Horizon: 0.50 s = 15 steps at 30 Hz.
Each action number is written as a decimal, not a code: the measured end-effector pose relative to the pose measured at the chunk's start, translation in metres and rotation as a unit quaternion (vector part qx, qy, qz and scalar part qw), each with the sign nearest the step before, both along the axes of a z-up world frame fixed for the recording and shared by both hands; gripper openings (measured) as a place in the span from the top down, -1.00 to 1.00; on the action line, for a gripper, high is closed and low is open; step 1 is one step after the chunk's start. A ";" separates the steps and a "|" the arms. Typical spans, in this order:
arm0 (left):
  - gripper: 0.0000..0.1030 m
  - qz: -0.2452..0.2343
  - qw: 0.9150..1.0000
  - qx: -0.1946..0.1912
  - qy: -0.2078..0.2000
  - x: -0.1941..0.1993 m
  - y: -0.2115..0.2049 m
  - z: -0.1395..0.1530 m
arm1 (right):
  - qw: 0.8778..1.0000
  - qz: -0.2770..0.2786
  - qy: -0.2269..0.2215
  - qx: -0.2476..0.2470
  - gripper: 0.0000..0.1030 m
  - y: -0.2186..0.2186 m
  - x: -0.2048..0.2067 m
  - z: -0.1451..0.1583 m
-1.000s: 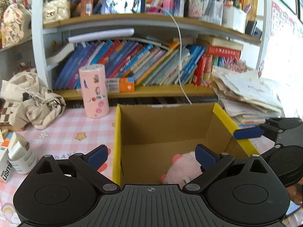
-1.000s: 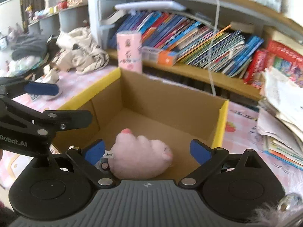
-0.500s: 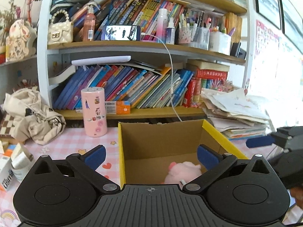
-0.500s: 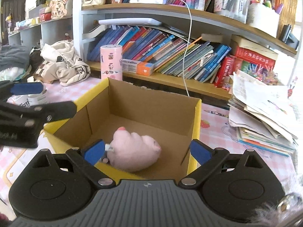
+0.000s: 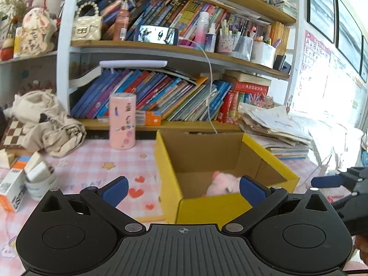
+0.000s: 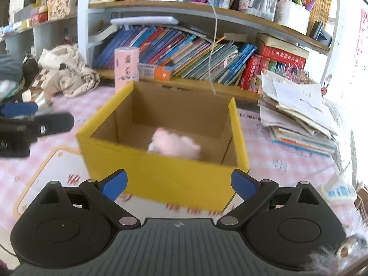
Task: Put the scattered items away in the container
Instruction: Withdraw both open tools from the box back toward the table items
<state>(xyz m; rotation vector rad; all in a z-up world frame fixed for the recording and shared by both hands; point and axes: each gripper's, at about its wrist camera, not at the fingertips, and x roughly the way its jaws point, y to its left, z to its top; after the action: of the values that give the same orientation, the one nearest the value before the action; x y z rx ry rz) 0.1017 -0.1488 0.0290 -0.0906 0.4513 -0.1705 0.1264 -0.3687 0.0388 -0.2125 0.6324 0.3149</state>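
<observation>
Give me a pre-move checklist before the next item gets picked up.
1. Left gripper open and holding nothing: ok.
2. Right gripper open and holding nothing: ok.
3. Pink plush toy lying inside the yellow box: ok.
4. Box opening unobstructed from above: ok.
5. Loose items within view, small white boxes left of the box: ok.
6. Sharp view of the box: not ok, right wrist view blurred.

plush toy (image 6: pixel 174 146) in box (image 6: pixel 161 177); canister (image 5: pixel 122 120) behind-left, paper stack (image 5: pixel 273 128) right.
</observation>
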 end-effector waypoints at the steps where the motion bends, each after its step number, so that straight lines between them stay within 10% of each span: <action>1: -1.00 -0.001 1.000 0.001 0.003 -0.004 0.005 0.000 | 1.000 -0.001 0.003 -0.002 -0.89 0.004 -0.005 -0.002; 15: -1.00 -0.032 0.993 0.084 0.082 -0.047 0.059 -0.018 | 0.996 -0.019 0.084 0.023 -0.90 0.068 -0.058 -0.029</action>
<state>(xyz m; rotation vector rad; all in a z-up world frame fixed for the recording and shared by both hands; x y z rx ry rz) 0.0543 -0.0895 0.0110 0.0759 0.6315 -0.1880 0.0688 -0.3008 0.0102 -0.1314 0.7936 0.3120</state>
